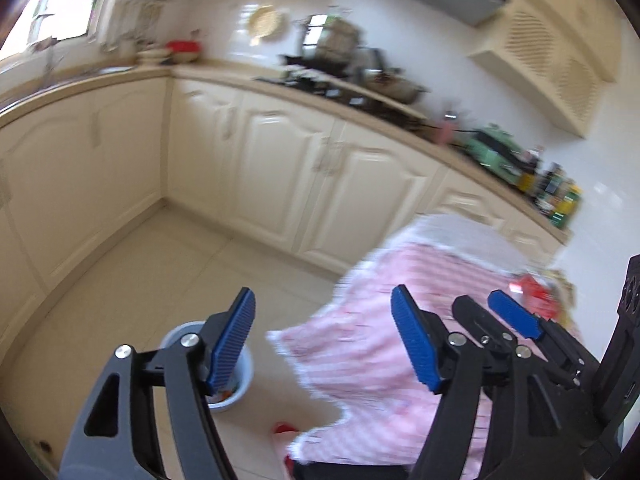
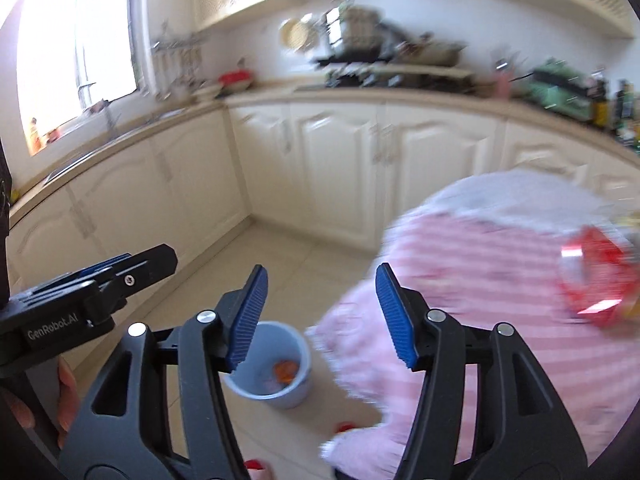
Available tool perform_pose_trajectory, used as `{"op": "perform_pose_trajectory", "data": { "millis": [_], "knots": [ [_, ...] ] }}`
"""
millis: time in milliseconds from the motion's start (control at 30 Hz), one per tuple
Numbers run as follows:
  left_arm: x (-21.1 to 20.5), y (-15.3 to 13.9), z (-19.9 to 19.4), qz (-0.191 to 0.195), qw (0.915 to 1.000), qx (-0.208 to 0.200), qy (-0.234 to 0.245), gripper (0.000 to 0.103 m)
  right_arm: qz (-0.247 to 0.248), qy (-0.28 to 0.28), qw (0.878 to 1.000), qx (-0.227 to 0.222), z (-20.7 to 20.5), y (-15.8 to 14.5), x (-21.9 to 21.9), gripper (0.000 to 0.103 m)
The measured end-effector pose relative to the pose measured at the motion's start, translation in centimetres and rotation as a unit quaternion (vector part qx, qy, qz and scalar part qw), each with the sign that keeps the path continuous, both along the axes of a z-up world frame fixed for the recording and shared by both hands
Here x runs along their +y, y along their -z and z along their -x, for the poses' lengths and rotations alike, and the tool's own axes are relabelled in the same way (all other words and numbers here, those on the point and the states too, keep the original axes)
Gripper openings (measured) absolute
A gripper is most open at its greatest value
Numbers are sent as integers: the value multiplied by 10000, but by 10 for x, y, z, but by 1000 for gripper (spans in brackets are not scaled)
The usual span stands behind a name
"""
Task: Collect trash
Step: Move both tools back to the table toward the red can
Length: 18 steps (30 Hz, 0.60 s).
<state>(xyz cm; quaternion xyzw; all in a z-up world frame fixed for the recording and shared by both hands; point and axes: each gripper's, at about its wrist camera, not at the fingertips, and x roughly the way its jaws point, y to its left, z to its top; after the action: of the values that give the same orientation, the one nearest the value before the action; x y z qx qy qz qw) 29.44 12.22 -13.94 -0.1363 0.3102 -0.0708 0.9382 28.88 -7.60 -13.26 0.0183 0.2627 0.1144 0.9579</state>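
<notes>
A light blue trash bin [image 2: 272,368] stands on the tiled floor with orange scraps inside; in the left wrist view the bin [image 1: 244,376] is partly behind my left finger. A table with a pink striped cloth [image 2: 500,300] holds a red wrapper [image 2: 596,280], which also shows in the left wrist view [image 1: 534,288]. My left gripper [image 1: 324,344] is open and empty, above the floor between bin and table. My right gripper [image 2: 320,316] is open and empty, above the bin and the table's edge. Both views are blurred.
Cream kitchen cabinets [image 2: 340,168] run along two walls under a counter crowded with pots, bottles and a green appliance [image 1: 492,148]. A window [image 2: 76,40] is at the left. Small red items [image 2: 344,426] lie on the floor by the table.
</notes>
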Motion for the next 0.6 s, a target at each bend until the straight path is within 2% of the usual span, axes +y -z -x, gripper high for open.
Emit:
{"op": "perform_pose_trajectory", "data": {
  "millis": [200, 333, 467, 600],
  "knots": [
    [-97, -12, 2, 143, 9951, 100, 974, 72, -40, 940, 9955, -130, 45, -18, -121, 60],
    [-155, 1, -6, 347, 9875, 421, 1479, 74, -199, 1545, 9878, -53, 60, -12, -192, 61],
    [-203, 18, -27, 629, 9794, 820, 1737, 74, -359, 1970, 9797, 46, 62, -6, -247, 61],
    [-233, 34, -47, 743, 9750, 1079, 1794, 74, -349, 2018, 9787, 165, 51, 1, -273, 62]
  ]
}}
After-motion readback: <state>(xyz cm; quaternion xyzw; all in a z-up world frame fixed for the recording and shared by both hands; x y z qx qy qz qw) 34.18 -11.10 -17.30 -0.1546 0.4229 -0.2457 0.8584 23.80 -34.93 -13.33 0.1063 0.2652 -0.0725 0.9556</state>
